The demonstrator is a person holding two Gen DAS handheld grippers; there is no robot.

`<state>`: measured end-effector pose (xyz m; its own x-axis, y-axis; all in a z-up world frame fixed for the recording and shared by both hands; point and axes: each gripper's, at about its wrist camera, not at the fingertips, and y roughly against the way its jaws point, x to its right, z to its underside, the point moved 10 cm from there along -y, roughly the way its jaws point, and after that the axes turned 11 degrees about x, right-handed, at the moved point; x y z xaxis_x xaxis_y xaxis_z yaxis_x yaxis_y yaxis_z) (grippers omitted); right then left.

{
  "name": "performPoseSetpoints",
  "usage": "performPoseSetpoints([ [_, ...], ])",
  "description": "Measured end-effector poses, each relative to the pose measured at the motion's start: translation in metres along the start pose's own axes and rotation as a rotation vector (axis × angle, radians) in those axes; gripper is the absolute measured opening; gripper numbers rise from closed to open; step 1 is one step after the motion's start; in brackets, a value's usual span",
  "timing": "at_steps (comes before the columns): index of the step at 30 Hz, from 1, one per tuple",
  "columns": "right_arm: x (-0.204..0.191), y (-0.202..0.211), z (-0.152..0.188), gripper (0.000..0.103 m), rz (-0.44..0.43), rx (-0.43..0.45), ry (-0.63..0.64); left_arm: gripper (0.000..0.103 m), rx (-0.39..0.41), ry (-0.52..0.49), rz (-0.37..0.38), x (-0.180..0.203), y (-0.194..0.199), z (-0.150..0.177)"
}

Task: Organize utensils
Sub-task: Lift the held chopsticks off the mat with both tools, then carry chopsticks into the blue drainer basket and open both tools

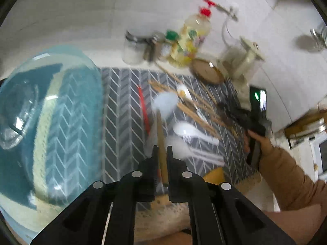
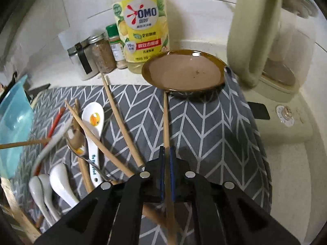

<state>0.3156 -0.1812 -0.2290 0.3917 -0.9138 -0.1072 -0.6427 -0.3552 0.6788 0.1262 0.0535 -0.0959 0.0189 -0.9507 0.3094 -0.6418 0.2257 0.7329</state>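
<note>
My left gripper (image 1: pixel 162 149) is shut on the wooden handle of a pale-headed spoon (image 1: pixel 165 103), lifted above the grey chevron mat (image 1: pixel 122 102). The same spoon shows blurred at the left of the right wrist view (image 2: pixel 51 143). My right gripper (image 2: pixel 167 149) is shut on a single wooden chopstick (image 2: pixel 166 122) that points toward the brown saucer (image 2: pixel 184 71). Loose chopsticks (image 2: pixel 122 126), white ceramic spoons (image 2: pixel 61 185), a duck-print spoon (image 2: pixel 93 122), a metal spoon (image 2: pixel 77 149) and red chopsticks (image 2: pixel 55 122) lie scattered on the mat.
A clear blue bowl (image 1: pixel 51 112) stands at the mat's left. Along the back wall are jars (image 2: pixel 92 55), a detergent bottle (image 2: pixel 143 30) and a pale green kettle (image 2: pixel 265 40). A hand in a brown sleeve (image 1: pixel 286 173) holds the right gripper.
</note>
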Motion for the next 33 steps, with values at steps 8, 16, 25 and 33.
performPoseSetpoints([
  [8,-0.007,-0.006,0.012,0.049,-0.042,0.014,0.112,0.044,-0.053,-0.015,-0.055,0.0,-0.015,0.029],
  [16,0.008,-0.001,0.01,0.008,-0.03,0.023,0.061,0.048,-0.124,-0.032,-0.098,-0.012,-0.062,0.051],
  [25,0.018,0.024,0.015,0.007,-0.088,0.028,-0.124,0.019,-0.153,-0.149,-0.135,-0.024,-0.102,0.063],
  [33,0.0,0.058,-0.004,0.007,-0.222,0.064,-0.351,0.007,-0.117,-0.075,-0.067,-0.013,-0.086,0.053],
])
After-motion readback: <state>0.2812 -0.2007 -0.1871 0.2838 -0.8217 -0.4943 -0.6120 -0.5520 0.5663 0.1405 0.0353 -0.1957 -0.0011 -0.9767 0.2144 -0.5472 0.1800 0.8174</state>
